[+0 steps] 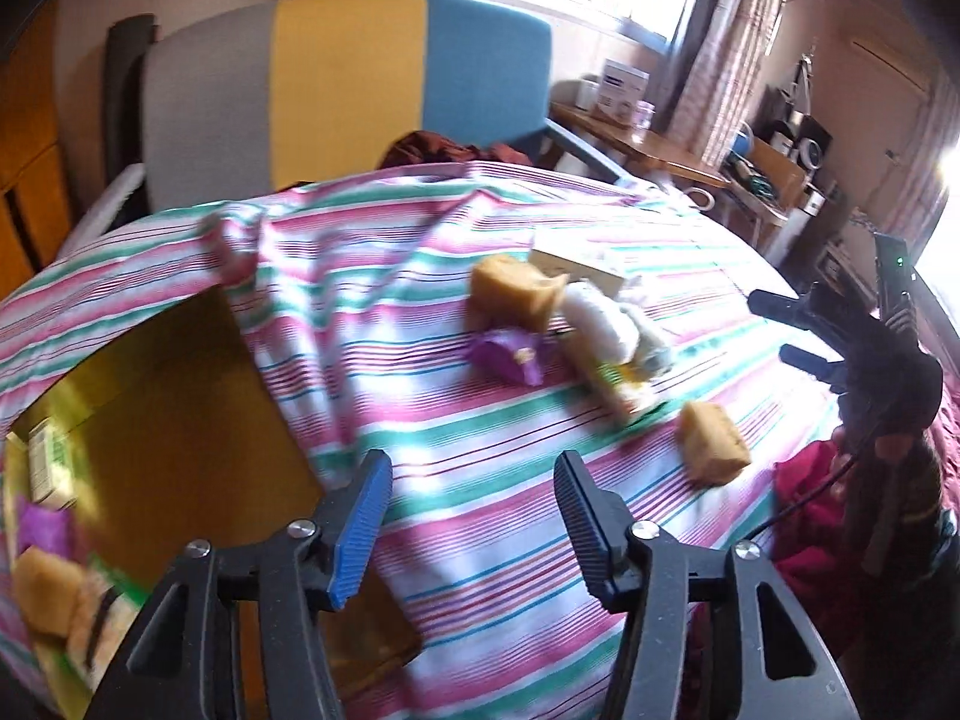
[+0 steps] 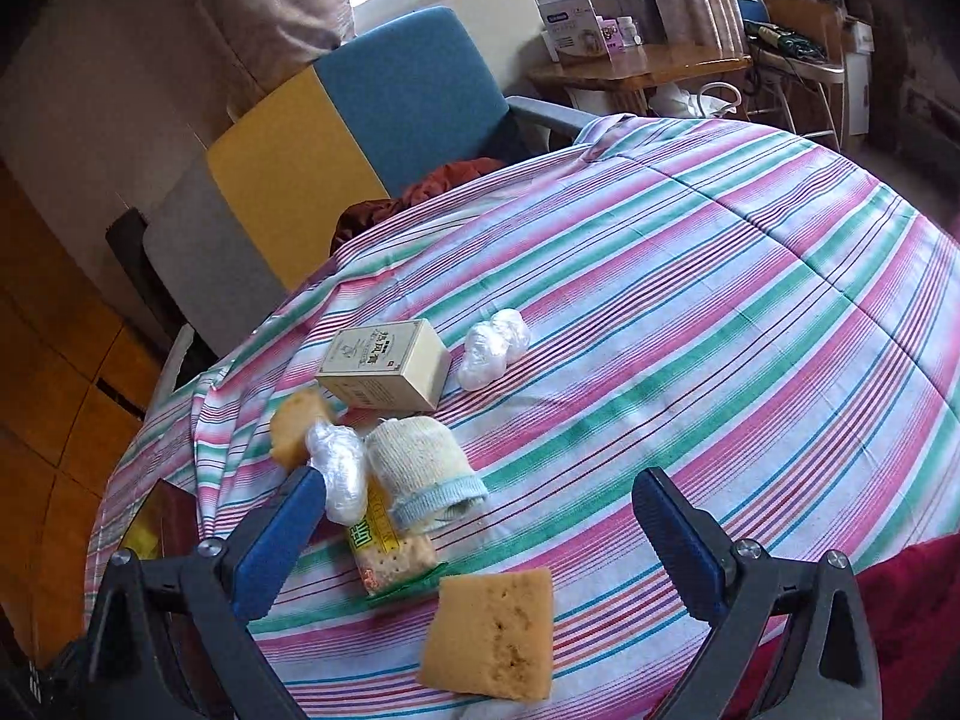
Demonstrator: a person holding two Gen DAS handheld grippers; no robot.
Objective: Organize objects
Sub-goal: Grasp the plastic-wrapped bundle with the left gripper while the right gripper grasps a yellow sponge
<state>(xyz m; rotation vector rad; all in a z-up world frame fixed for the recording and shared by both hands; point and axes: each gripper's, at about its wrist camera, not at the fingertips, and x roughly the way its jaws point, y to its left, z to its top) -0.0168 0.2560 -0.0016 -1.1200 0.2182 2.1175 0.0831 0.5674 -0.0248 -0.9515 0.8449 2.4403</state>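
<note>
A yellow box lies open on the striped cloth at the left; it holds a sponge, a purple packet and a small carton. My left gripper is open and empty above the cloth beside the box. My right gripper is open and empty, just above a yellow sponge and a cracker packet. Beyond lie a rolled sock, a cream carton, plastic wads and another sponge. A purple packet lies in the pile.
A grey, yellow and blue chair stands behind the cloth with a dark red garment on its seat. A wooden side table with boxes stands at the back right. The right gripper shows at the right of the left wrist view.
</note>
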